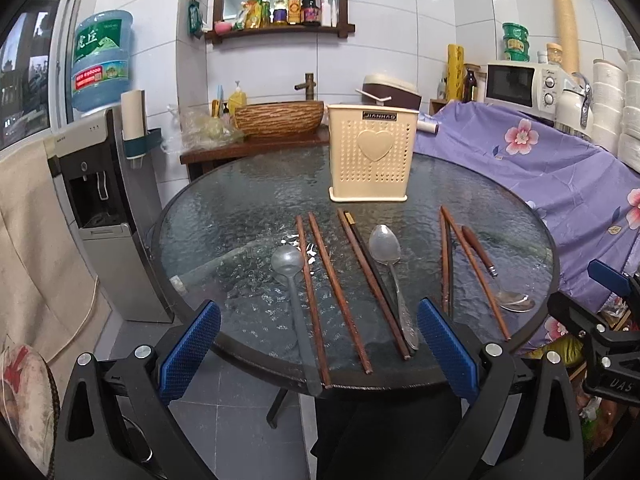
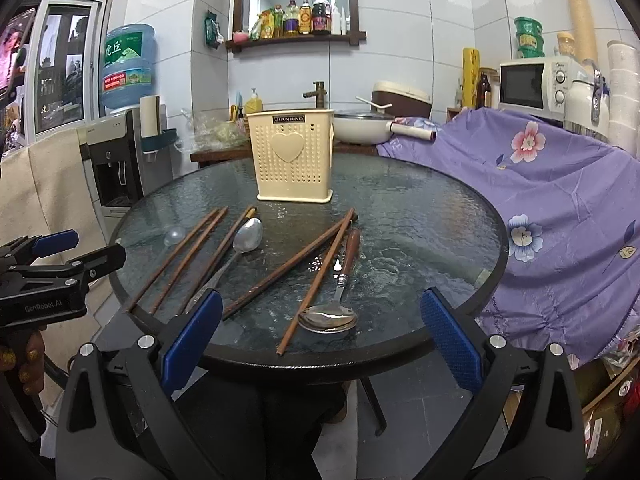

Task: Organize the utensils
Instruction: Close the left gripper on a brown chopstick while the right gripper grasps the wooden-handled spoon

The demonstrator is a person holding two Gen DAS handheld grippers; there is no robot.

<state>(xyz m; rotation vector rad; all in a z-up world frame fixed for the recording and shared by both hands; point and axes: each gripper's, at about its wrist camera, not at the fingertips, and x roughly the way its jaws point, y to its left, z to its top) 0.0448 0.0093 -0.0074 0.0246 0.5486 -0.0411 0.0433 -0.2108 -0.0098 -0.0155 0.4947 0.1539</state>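
Both tools hover at the near rim of a round glass table [image 1: 248, 184], holding nothing: the left gripper [image 1: 320, 344] with jaws spread wide, the right gripper [image 2: 322, 344] likewise agape. Beyond them lie wooden chopsticks [image 1: 340, 280] in loose pairs, a clear ladle [image 1: 288, 268], a steel spoon [image 1: 386, 252] and a wood-handled spoon [image 2: 340, 288]. At the table's far side stands a cream utensil holder [image 1: 370, 156], upright, bearing a heart.
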